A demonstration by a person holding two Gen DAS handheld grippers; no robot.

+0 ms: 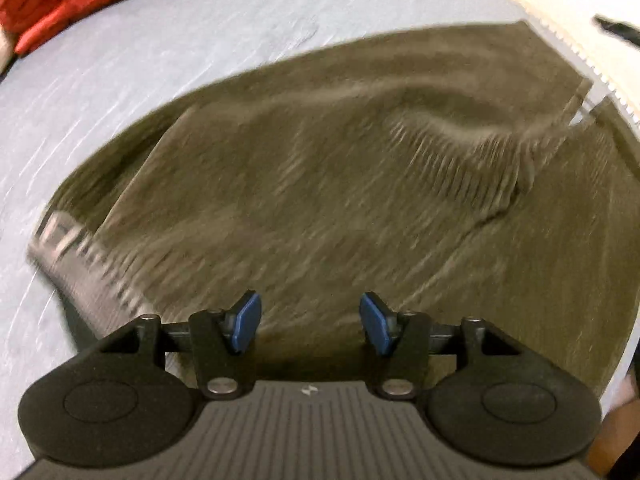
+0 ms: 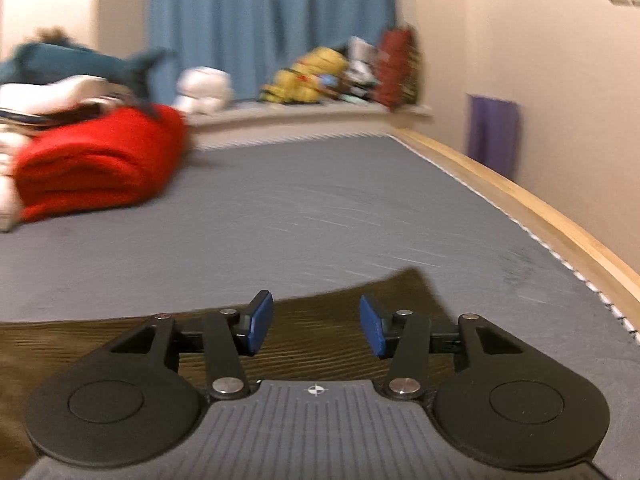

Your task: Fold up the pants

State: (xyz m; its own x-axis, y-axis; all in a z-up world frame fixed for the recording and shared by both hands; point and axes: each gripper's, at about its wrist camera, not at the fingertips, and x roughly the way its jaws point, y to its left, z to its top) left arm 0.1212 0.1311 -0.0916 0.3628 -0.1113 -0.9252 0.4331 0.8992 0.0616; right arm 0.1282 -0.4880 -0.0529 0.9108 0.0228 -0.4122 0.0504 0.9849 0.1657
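Left wrist view: pants (image 1: 320, 184) lie crosswise on my bed (image 1: 120, 80), waistband (image 1: 76, 264) leftward; left gripper (image 1: 309, 322) open, empty. Right wrist view only: curtain (image 2: 272, 24) beyond the bed; right gripper (image 2: 317, 325) open, empty.

Left gripper (image 1: 310, 322) & right gripper (image 2: 316, 326), lower frame: matte black linkage arms w/ silver rivets, round black side discs, blue pads (image 1: 247, 322) on fingertips, grey ribbed base w/ small white centre mark.
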